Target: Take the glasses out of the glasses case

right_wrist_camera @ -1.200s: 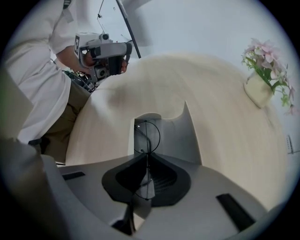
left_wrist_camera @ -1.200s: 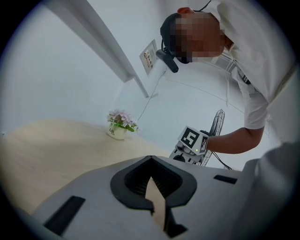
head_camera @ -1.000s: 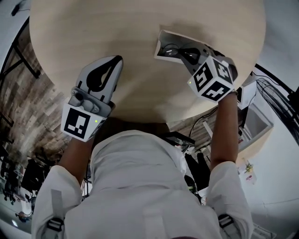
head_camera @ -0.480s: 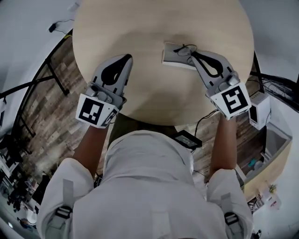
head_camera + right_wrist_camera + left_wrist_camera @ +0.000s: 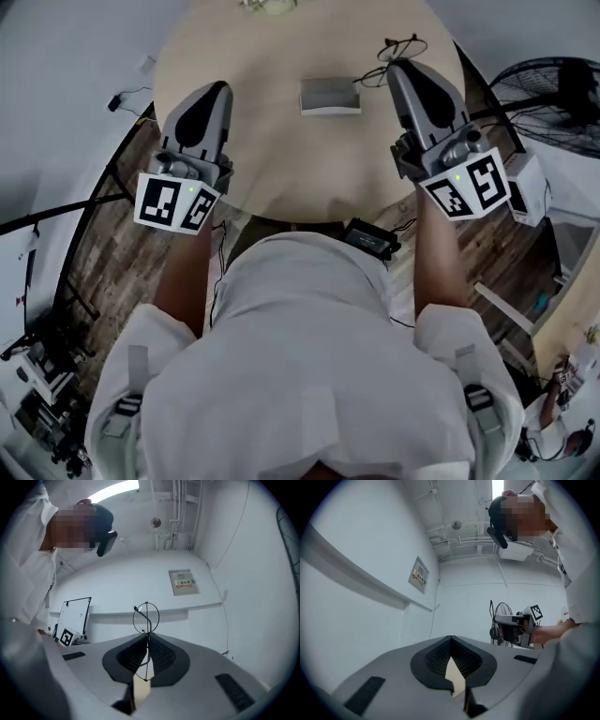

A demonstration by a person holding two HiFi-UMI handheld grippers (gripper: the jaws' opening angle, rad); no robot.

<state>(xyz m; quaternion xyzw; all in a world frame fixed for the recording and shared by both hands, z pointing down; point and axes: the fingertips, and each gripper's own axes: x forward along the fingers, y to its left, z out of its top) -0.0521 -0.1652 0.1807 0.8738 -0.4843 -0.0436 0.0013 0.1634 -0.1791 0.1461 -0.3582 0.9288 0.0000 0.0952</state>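
Glasses (image 5: pixel 146 617) pinched upright, seemingly edge-on, by right hand-held gripper (image 5: pixel 146 638); left hand-held gripper (image 5: pixel 450 640) pressed together.

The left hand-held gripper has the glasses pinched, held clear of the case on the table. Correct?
No: the right hand-held gripper pinches the glasses, as the right gripper view shows. The rest holds: the case lies on the table.

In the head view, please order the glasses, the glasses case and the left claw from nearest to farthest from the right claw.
1. Glasses: clamped at the right claw tip.
2. Glasses case: on the table, to its left.
3. Left claw: far left, across the table.
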